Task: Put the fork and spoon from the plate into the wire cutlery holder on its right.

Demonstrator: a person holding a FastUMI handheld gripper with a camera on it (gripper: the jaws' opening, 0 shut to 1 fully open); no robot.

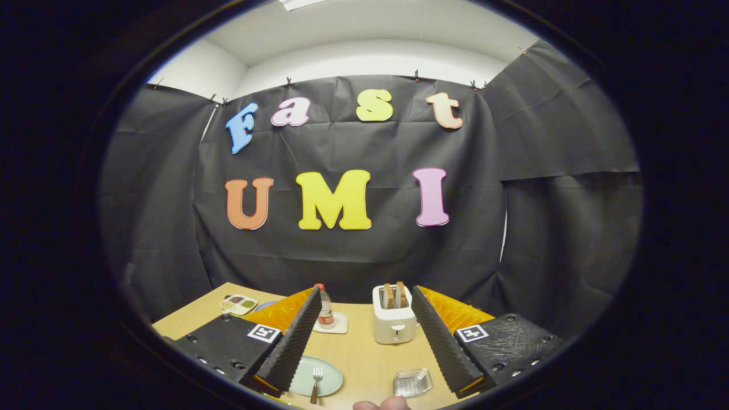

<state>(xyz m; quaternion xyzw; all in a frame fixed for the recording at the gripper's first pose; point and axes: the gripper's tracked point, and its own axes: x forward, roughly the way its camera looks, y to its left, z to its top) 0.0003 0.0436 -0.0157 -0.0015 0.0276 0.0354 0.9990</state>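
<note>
The tool (364,364) is held wide open above the wooden desk (364,347), nothing gripped. A metal fork with a wooden handle (315,384) is seen on the pale green round plate (330,370) near the desk's front edge, the small wire cutlery holder (412,382) well apart to its right. Light, stiff, probably slippery: best pinched across the handle.

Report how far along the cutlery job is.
Nothing looks done. The fork lies on the plate; whether a spoon is there, I cannot tell. The hand-held gripper is open, holding nothing, above the table. The wire cutlery holder looks empty. Everything remains.
</note>
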